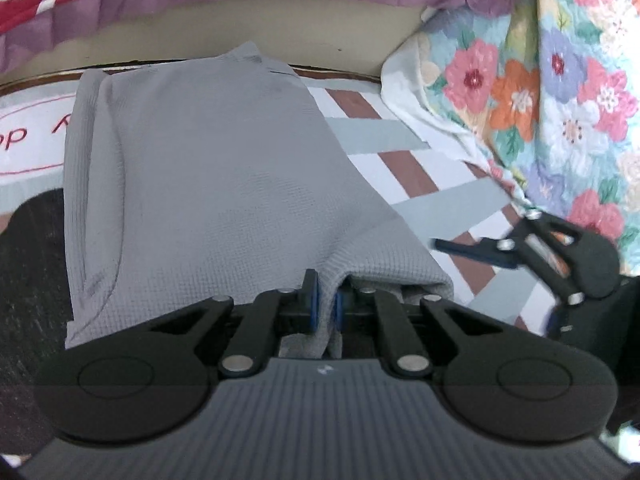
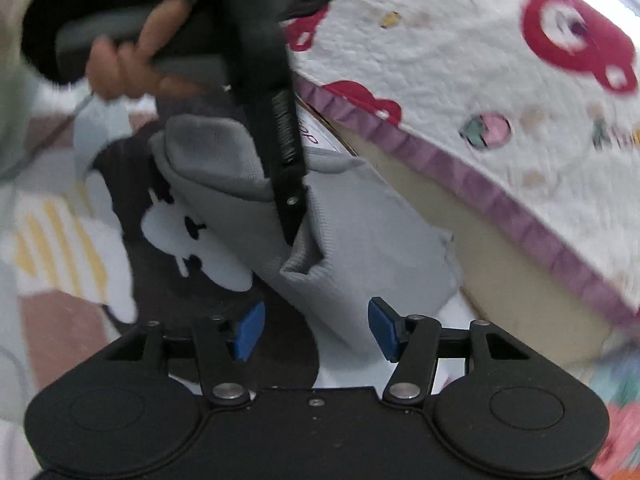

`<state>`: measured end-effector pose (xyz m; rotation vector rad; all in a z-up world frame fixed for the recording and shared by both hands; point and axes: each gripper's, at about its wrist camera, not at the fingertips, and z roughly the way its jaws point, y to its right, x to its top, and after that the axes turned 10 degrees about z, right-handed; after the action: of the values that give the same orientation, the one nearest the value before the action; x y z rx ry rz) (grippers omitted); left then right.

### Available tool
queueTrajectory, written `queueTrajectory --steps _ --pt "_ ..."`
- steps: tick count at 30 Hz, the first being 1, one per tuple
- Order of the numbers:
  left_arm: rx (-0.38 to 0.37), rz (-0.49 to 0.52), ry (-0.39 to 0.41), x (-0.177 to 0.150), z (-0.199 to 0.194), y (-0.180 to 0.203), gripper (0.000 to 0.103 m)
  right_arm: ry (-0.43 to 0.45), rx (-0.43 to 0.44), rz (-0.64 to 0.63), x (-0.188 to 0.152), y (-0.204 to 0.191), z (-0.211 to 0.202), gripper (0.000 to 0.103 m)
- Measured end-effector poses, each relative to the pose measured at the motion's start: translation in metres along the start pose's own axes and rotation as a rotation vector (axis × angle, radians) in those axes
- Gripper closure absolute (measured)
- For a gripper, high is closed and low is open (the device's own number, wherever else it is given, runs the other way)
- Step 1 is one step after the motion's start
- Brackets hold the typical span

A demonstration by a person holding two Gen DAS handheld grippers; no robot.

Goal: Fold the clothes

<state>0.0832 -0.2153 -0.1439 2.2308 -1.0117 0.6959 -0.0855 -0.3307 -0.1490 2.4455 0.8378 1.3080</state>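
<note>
Grey garment (image 1: 208, 184) in tilted left claw (image 1: 325, 308)

One grey waffle-knit garment (image 1: 208, 184) lies folded at the centre. Two black claws with blue pads are in view: the left claw (image 1: 325, 308) at six o'clock and the right claw (image 1: 516, 280) at four o'clock. One floral quilt (image 1: 560, 92) hangs at two o'clock. One hand (image 2: 132, 68) shows.

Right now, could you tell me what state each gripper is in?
Left gripper: closed on the grey garment.
Right gripper: open, holding nothing.
</note>
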Motion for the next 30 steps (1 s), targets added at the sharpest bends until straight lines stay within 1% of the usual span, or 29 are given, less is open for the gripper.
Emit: queueTrajectory --steps 2,3,4,6,7,8,9,10,12,13,14,16,18,19,20,21,23,24,27,29,30 --pt "0.012 0.011 0.010 0.000 -0.001 0.000 0.095 0.023 -0.023 -0.055 0.001 -0.004 0.014 0.048" --pt "0.021 0.022 0.020 0.000 -0.004 0.001 0.095 0.032 -0.026 -0.047 0.004 -0.001 0.018 0.069" --pt "0.027 0.038 0.032 0.000 -0.008 0.002 0.094 0.040 -0.027 -0.034 0.007 0.004 0.021 0.094" --pt "0.038 0.092 0.055 -0.003 -0.017 0.008 0.089 0.060 0.010 0.135 0.017 0.028 0.018 0.094" --pt "0.048 0.134 0.060 -0.007 -0.022 0.013 0.079 0.072 0.033 0.226 0.020 0.041 0.015 0.094" --pt "0.062 0.173 0.058 -0.011 -0.026 0.018 0.065 0.085 0.056 0.318 0.023 0.054 0.012 0.094" --pt "0.083 0.209 0.046 -0.016 -0.029 0.023 0.059 0.090 0.083 0.404 0.024 0.067 0.010 0.094" --pt "0.108 0.249 0.032 -0.021 -0.030 0.027 0.056 0.095 0.096 0.466 0.022 0.076 0.008 0.094" --pt "0.176 0.359 -0.002 -0.032 -0.032 0.035 0.051 0.105 0.122 0.569 0.019 0.090 0.005 0.094" --pt "0.211 0.418 -0.020 -0.038 -0.033 0.039 0.044 0.108 0.127 0.595 0.018 0.093 0.004 0.094" --pt "0.250 0.472 -0.036 -0.042 -0.034 0.042 0.043 0.111 0.127 0.608 0.018 0.095 0.003 0.094" --pt "0.324 0.525 -0.059 -0.047 -0.035 0.039 0.043 0.120 0.129 0.628 0.018 0.097 0.003 0.094" --pt "0.366 0.526 -0.069 -0.051 -0.038 0.033 0.043 0.128 0.132 0.644 0.019 0.098 0.003 0.094" --pt "0.381 0.526 -0.068 -0.051 -0.039 0.029 0.049 0.132 0.134 0.649 0.019 0.099 0.003 0.094" --pt "0.402 0.548 -0.072 -0.051 -0.041 0.029 0.082 0.135 0.137 0.654 0.020 0.100 0.004 0.094" --pt "0.429 0.602 -0.084 -0.049 -0.044 0.032 0.092 0.139 0.139 0.659 0.020 0.101 0.004 0.094" --pt "0.484 0.710 -0.108 -0.045 -0.049 0.038 0.092 0.147 0.149 0.664 0.021 0.101 0.002 0.094" --pt "0.491 0.740 -0.110 -0.042 -0.054 0.041 0.093 0.151 0.158 0.663 0.021 0.099 0.000 0.094" --pt "0.443 0.730 -0.098 -0.031 -0.084 0.043 0.093 0.137 0.226 0.661 0.021 0.097 -0.015 0.094" --pt "0.420 0.767 -0.119 -0.033 -0.106 0.050 0.093 0.118 0.281 0.737 0.019 0.093 -0.039 0.094" --pt "0.390 0.764 -0.134 -0.035 -0.119 0.056 0.093 0.109 0.309 0.779 0.018 0.091 -0.052 0.094"
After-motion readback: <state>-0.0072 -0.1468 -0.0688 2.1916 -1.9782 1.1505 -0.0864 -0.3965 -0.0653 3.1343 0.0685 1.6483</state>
